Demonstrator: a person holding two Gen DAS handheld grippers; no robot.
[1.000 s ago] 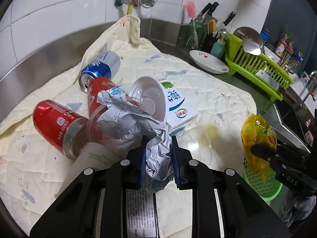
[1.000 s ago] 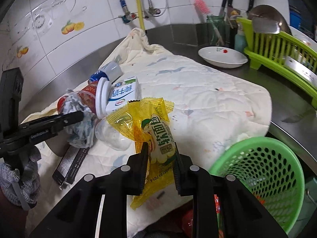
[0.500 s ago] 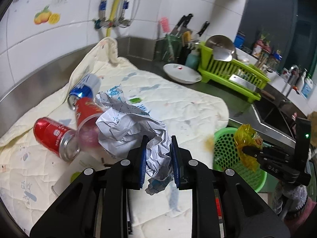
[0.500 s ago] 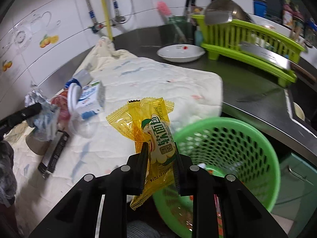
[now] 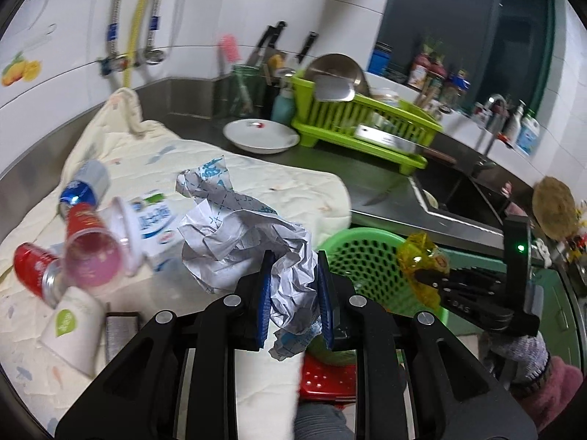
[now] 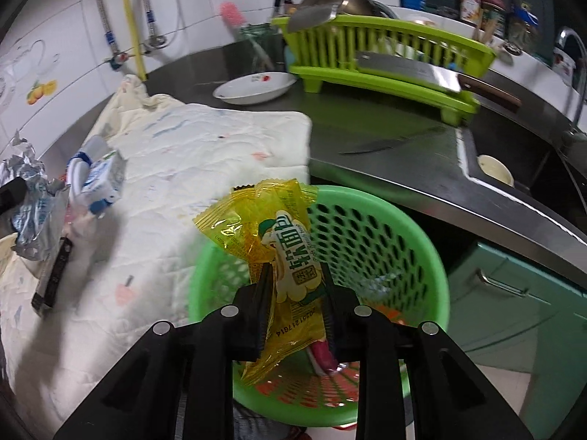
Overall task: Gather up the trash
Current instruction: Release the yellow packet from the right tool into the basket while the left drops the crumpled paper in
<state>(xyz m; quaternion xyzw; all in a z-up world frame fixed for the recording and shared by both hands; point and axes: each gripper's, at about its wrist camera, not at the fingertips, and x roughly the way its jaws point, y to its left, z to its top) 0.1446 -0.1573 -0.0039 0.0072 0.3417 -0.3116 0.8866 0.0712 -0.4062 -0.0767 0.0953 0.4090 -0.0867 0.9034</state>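
Below the counter edge at lower centre sits the green basket (image 6: pixel 385 242); over it the right gripper (image 6: pixel 295 308), jaws opening, has the yellow wrapper (image 6: pixel 279 242) between them; the left gripper (image 5: pixel 294 293) clamps crumpled paper (image 5: pixel 238 234)

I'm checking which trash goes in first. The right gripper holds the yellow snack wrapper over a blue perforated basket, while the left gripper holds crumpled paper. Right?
One detail is off: the perforated basket is green, not blue, as the right wrist view shows. The right gripper, its jaws opening, has the yellow snack wrapper between them above it; the left gripper holds the crumpled paper.
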